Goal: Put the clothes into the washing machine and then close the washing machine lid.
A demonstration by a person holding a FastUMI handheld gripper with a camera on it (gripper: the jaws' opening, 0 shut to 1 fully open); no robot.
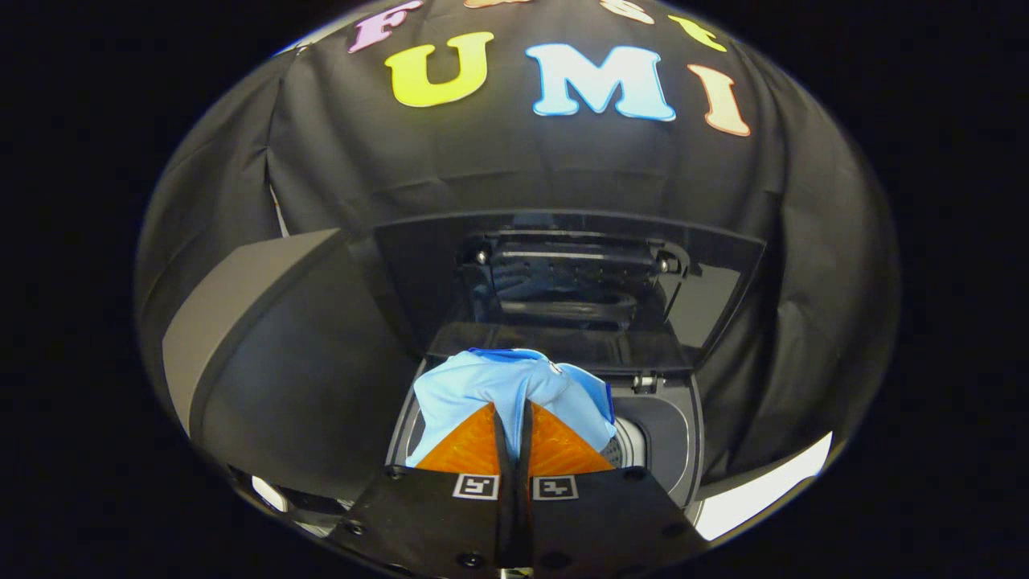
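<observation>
My gripper [514, 414] is shut on a light blue garment [482, 386] with a darker blue trim; the cloth drapes over both fingers and hangs down on either side. The garment hangs over the open mouth of the dark washing machine [675, 434], whose metal drum [629, 445] shows just right of the fingers. The machine's lid [563, 273] stands raised beyond the garment, its glossy underside facing me.
A dark panel with a grey face [241, 338] slopes to the left of the machine. Black cloth walls close in behind and on both sides. A bright strip of floor or table [764, 490] shows at the lower right.
</observation>
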